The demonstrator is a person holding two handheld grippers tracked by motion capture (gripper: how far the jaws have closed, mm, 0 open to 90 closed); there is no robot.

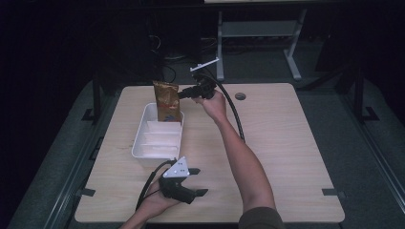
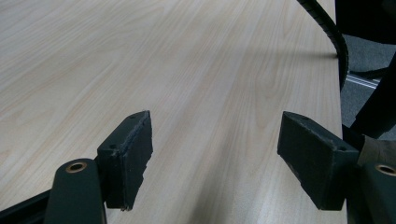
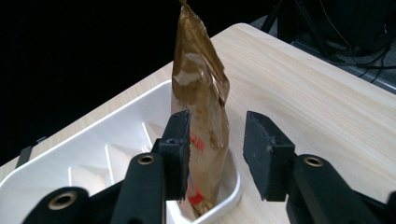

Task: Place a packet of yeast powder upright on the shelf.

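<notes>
standing in tray (image 1: 143, 143): gold pouch (image 1: 166, 101) | base hidden | right gripper (image 1: 183, 94) parted beside it

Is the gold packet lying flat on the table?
No, the gold packet stands upright in the end compartment of the white tray.

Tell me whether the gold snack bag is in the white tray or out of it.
In. The gold snack bag stands upright with its bottom inside the white tray, in the end compartment.
</notes>
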